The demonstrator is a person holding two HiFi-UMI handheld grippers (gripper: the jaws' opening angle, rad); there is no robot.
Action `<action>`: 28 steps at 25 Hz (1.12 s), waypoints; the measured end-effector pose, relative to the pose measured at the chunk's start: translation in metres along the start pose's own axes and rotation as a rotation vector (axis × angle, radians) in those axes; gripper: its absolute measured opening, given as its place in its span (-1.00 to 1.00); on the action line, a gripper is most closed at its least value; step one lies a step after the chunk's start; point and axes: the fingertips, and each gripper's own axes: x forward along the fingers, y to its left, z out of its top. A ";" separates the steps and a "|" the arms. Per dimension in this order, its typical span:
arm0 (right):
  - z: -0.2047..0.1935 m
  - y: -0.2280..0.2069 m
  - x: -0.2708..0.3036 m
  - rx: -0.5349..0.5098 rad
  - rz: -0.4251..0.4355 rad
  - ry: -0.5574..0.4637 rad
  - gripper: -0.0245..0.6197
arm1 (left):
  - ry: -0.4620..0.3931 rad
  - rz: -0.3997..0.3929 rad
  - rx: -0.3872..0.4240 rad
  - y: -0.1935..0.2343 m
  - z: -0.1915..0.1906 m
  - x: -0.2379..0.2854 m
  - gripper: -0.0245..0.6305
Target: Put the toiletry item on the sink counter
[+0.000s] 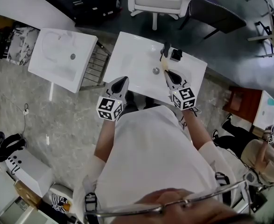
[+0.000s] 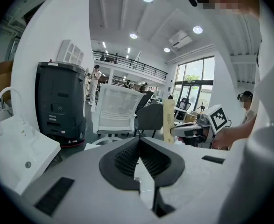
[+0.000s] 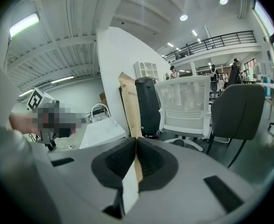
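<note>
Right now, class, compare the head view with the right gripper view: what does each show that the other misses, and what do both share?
Only the head view shows the sink counter and its drain below the left tool and right tool. Only the right gripper view shows that tool's jaws shut on the tan packet, plus a balcony railing. Both show the packet and a white chair.

Head view steeply down — others level
</note>
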 end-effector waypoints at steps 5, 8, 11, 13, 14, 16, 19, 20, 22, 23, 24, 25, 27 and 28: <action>0.006 0.004 0.008 0.005 -0.057 0.003 -0.87 | 0.002 -0.052 0.004 0.016 0.005 0.002 -0.91; 0.010 0.009 0.016 0.011 -0.088 0.005 -0.87 | 0.007 -0.087 0.008 0.028 0.008 0.005 -0.91; 0.013 0.011 0.023 0.009 -0.117 0.010 -0.87 | 0.008 -0.120 0.007 0.037 0.010 0.011 -0.91; 0.013 0.012 0.028 0.007 -0.135 0.019 -0.87 | 0.010 -0.140 0.005 0.041 0.010 0.014 -0.91; 0.014 0.013 0.030 0.004 -0.143 0.024 -0.87 | 0.013 -0.148 0.004 0.044 0.009 0.015 -0.91; 0.015 0.013 0.037 -0.008 -0.157 0.037 -0.87 | 0.017 -0.161 0.000 0.049 0.009 0.018 -0.91; 0.016 0.013 0.047 -0.034 -0.173 0.067 -0.87 | 0.020 -0.177 -0.009 0.056 0.010 0.021 -0.91; 0.016 0.013 0.051 -0.043 -0.177 0.078 -0.87 | 0.021 -0.182 -0.011 0.058 0.010 0.022 -0.91; 0.014 0.013 0.063 -0.062 -0.181 0.099 -0.87 | 0.026 -0.193 -0.015 0.063 0.009 0.025 -0.91; 0.013 0.013 0.069 -0.072 -0.183 0.111 -0.87 | 0.029 -0.198 -0.016 0.066 0.008 0.027 -0.91; 0.012 0.013 0.076 -0.082 -0.185 0.123 -0.87 | 0.033 -0.203 -0.018 0.068 0.007 0.028 -0.91; 0.011 0.012 0.082 -0.092 -0.187 0.134 -0.87 | 0.037 -0.208 -0.020 0.070 0.006 0.030 -0.91; 0.008 0.011 0.096 -0.111 -0.193 0.156 -0.87 | 0.043 -0.216 -0.024 0.074 0.004 0.033 -0.91; 0.007 0.010 0.103 -0.120 -0.196 0.167 -0.87 | 0.046 -0.219 -0.026 0.077 0.004 0.035 -0.91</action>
